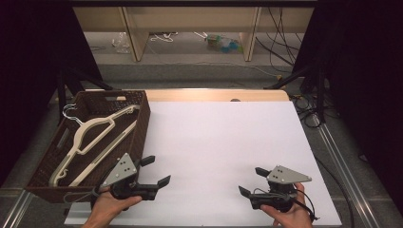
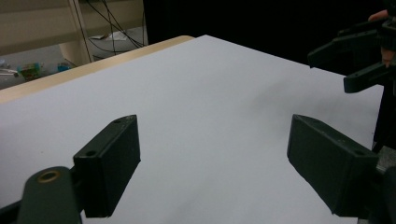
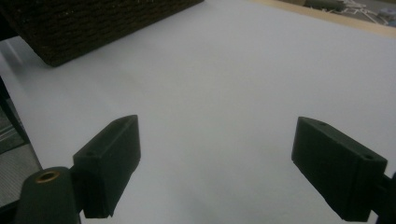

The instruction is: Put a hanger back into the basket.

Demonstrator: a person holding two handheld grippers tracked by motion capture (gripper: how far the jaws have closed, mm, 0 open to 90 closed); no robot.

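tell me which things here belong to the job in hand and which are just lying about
Part of the job:
- cream hangers
- brown woven basket holding them
- left gripper, open and empty
- right gripper, open and empty

Just lying about:
- cables on the floor
- small clutter under the far bench

A white table (image 1: 223, 142) with a wooden far edge; behind it on the floor, shelf legs (image 1: 135, 38), cables (image 1: 280, 42) and litter (image 1: 223, 43).
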